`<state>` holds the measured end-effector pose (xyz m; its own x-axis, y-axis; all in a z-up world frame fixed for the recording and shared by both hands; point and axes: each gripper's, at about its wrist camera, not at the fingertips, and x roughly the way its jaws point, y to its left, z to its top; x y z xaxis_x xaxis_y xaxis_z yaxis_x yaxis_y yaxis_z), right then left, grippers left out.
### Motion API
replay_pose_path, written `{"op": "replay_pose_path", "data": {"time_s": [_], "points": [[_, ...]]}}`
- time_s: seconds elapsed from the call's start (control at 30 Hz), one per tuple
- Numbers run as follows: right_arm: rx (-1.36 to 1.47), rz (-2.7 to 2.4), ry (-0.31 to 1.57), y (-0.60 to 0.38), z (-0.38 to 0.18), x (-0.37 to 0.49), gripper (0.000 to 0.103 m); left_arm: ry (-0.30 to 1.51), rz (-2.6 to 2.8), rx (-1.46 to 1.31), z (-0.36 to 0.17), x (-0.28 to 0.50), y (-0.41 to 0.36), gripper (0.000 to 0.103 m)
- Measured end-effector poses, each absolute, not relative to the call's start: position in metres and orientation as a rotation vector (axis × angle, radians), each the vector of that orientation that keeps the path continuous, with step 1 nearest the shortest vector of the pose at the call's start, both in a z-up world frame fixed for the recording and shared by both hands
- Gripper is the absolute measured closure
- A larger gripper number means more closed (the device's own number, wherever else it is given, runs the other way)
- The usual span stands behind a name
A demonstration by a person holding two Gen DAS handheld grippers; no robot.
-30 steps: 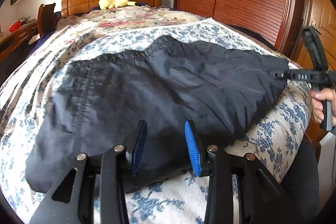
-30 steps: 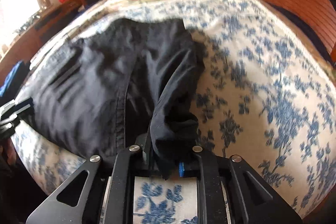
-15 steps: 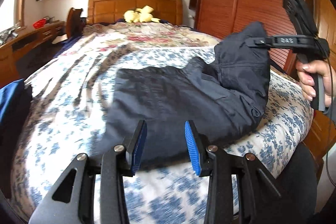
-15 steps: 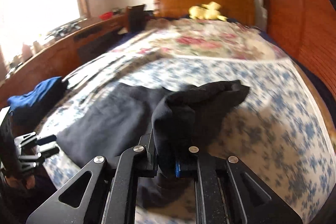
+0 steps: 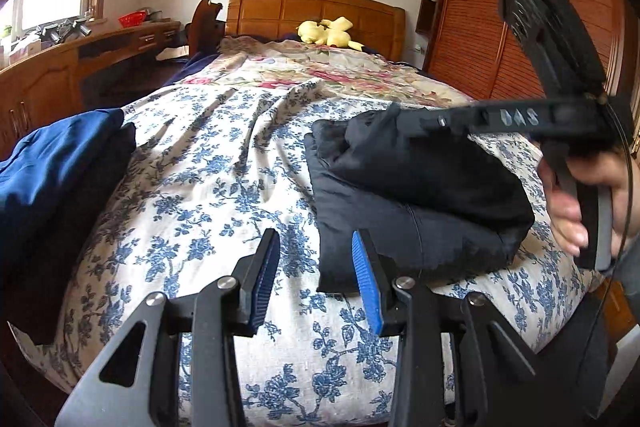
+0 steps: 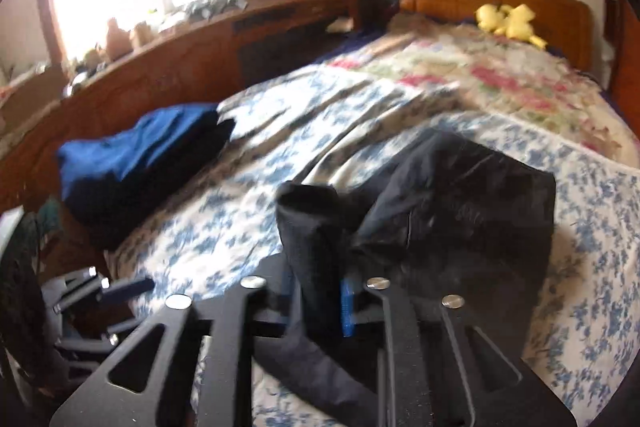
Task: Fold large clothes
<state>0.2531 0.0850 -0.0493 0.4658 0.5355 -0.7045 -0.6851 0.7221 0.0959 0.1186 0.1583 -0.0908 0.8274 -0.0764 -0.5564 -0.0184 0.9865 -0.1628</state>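
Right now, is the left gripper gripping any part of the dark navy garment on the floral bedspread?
No, the left gripper is open over the floral bedspread, its blue pads holding nothing, while the dark navy garment lies beside it.

Home bedroom, wooden bed, floral bedspread, wardrobe

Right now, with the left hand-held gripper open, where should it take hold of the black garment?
Probably the near-left corner of the black garment, approached from the front: there the layered edge lies flat just ahead of the left hand-held gripper, clear of the right hand-held gripper.
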Motion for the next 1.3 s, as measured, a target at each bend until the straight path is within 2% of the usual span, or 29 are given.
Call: {"op": "replay_pose_path", "data": {"time_s": [0.07,0.13,0.4,0.63,0.8,1.3], "points": [[-0.227,0.772,0.776,0.083,-0.051,0.245,0.064,0.589,-0.034,-0.158,-0.089,0.119,0.155,0.067],[-0.219,0.768,0.754,0.071,-0.046,0.240,0.063,0.583,-0.041,-0.150,-0.087,0.120,0.152,0.067],[-0.238,0.629,0.686,-0.004,-0.037,0.245,0.062,0.568,-0.072,-0.117,-0.082,0.122,0.135,0.067],[-0.191,0.680,0.914,-0.038,-0.108,0.256,0.062,0.569,-0.069,-0.120,-0.082,0.130,0.130,0.067],[-0.290,0.647,0.824,-0.031,-0.123,0.232,0.062,0.572,-0.079,-0.141,-0.082,0.138,0.126,0.067],[-0.331,0.614,0.796,-0.026,-0.128,0.228,0.062,0.636,-0.086,-0.133,-0.101,0.180,0.103,0.067]]}}
